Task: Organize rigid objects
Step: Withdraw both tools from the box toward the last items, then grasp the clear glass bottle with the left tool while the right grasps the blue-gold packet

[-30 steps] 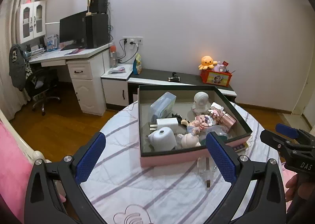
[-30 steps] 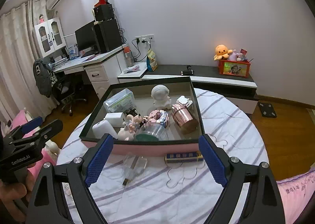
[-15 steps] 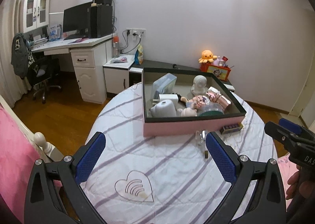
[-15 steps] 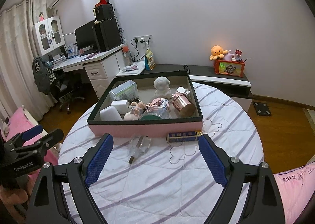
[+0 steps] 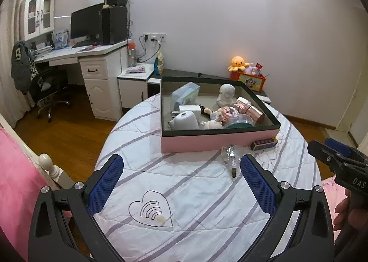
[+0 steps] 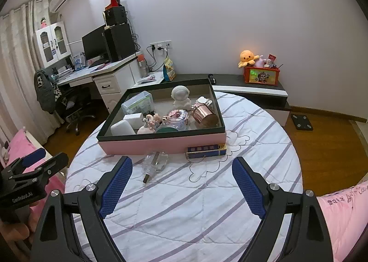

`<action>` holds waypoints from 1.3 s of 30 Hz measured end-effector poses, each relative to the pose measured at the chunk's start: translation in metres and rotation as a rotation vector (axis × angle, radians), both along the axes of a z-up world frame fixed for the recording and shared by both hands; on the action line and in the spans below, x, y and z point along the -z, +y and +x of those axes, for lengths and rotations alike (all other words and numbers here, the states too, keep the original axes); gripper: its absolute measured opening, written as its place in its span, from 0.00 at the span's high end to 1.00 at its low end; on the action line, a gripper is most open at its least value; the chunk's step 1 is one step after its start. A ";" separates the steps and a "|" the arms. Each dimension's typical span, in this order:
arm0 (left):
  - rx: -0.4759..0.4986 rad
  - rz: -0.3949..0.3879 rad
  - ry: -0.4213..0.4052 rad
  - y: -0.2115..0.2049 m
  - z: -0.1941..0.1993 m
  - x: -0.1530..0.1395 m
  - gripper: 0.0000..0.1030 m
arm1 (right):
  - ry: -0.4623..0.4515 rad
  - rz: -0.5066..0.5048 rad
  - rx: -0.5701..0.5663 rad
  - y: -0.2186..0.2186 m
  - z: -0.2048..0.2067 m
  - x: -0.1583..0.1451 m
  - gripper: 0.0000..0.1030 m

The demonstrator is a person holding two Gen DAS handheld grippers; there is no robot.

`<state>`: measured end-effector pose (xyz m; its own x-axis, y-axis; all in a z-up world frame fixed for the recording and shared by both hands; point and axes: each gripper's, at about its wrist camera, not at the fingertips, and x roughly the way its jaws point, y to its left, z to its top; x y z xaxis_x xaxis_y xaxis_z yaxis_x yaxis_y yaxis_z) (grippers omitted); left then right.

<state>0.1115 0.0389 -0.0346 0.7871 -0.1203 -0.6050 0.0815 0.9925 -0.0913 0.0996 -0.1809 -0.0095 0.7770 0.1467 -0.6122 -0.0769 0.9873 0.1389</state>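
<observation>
A pink box with a dark rim [image 5: 218,141] [image 6: 161,145] sits on the far half of the round table and holds several small objects: a white astronaut figure [image 6: 180,96], a copper cup [image 6: 204,116], a clear case [image 5: 185,94], a white charger [image 5: 189,109]. In front of the box lie a clear glass bottle [image 5: 230,156] [image 6: 154,164] and a small blue box [image 5: 264,143] [image 6: 205,149]. My left gripper [image 5: 181,186] is open and empty above the near table. My right gripper [image 6: 181,187] is open and empty, also held back from the objects.
The table has a white cloth with purple stripes [image 6: 195,204]. A pink bed edge [image 5: 13,181] is at the left. A desk with a monitor [image 5: 87,25], an office chair [image 5: 46,87] and a low cabinet with an orange plush [image 6: 248,57] stand behind.
Both grippers have pulled back and up from the box, so more of the table shows in front of it. The objects have not moved.
</observation>
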 end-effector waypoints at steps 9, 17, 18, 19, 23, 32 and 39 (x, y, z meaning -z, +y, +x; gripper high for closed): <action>0.045 0.015 0.066 -0.024 0.016 0.020 0.00 | 0.050 0.001 0.029 -0.014 0.015 0.021 0.13; 0.098 0.011 0.141 -0.053 0.044 0.047 0.00 | 0.131 -0.009 0.046 -0.027 0.043 0.052 0.13; 0.105 0.012 0.152 -0.058 0.050 0.051 0.00 | 0.137 -0.008 0.046 -0.028 0.047 0.054 0.13; 0.111 0.012 0.160 -0.063 0.055 0.054 0.00 | 0.147 -0.009 0.045 -0.029 0.052 0.058 0.13; 0.128 0.019 0.182 -0.076 0.072 0.066 0.00 | 0.172 -0.009 0.043 -0.033 0.066 0.068 0.13; 0.107 0.031 0.258 -0.091 0.117 0.098 0.00 | 0.228 -0.011 0.045 -0.045 0.100 0.089 0.13; 0.109 0.071 0.279 -0.099 0.131 0.112 0.01 | 0.252 0.002 0.003 -0.041 0.118 0.098 0.13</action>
<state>0.2424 -0.0603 -0.1467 0.5742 -0.1444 -0.8059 0.1693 0.9840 -0.0556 0.2176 -0.2219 -0.1075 0.6006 0.1458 -0.7861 -0.0364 0.9872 0.1553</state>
